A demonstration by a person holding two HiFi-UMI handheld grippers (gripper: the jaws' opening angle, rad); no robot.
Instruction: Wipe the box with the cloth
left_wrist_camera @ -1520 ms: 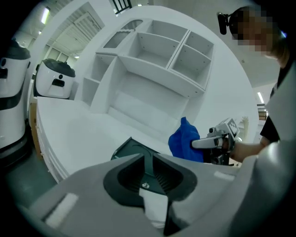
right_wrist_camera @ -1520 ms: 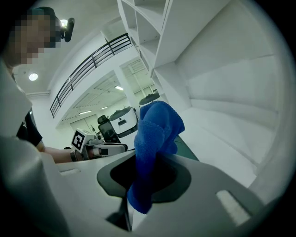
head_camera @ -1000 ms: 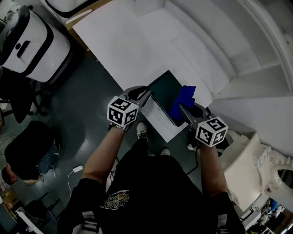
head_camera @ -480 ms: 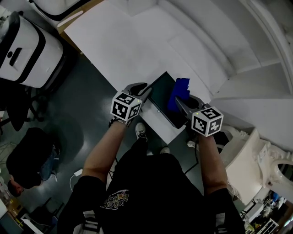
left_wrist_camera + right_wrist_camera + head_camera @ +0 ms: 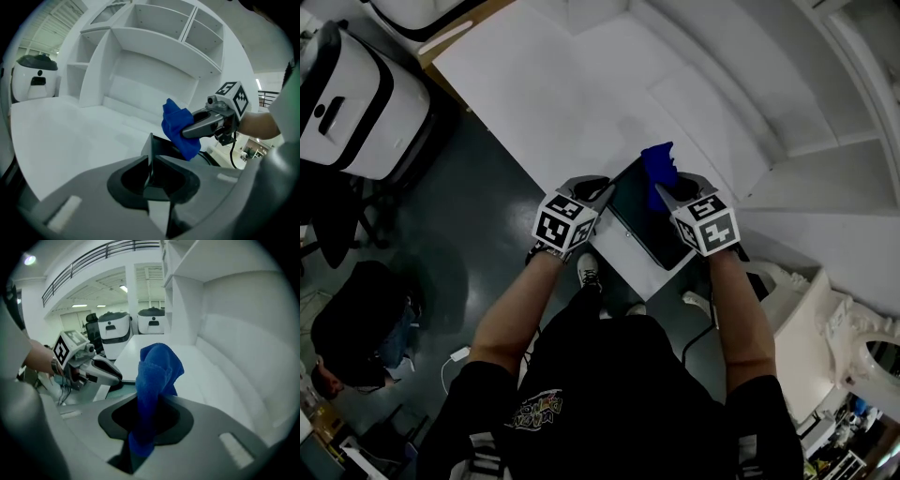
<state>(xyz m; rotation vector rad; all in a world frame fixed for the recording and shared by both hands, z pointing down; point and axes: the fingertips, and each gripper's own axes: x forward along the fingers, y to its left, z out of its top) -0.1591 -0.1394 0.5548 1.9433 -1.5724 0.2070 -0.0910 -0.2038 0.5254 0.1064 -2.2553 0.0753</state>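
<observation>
A flat dark box (image 5: 642, 223) lies at the near edge of the white table (image 5: 544, 84). My left gripper (image 5: 602, 192) is shut on the box's thin left edge; in the left gripper view that dark edge (image 5: 149, 149) stands upright between the jaws of the left gripper (image 5: 149, 164). My right gripper (image 5: 668, 190) is shut on a blue cloth (image 5: 658, 164), which hangs over the box's far end. The right gripper view has the cloth (image 5: 157, 373) bunched between the jaws of the right gripper (image 5: 147, 408), with the left gripper (image 5: 93, 369) beyond it.
A white sheet (image 5: 630, 261) lies under the box at the table's edge. White shelves (image 5: 154, 37) rise behind the table. A white machine (image 5: 352, 89) stands on the dark floor at the left, and a person (image 5: 352, 323) sits lower left. White furniture (image 5: 825, 342) stands at the right.
My right gripper has carried the blue cloth from the box's near right side across it to its far end. The left gripper has stayed on the box's edge.
</observation>
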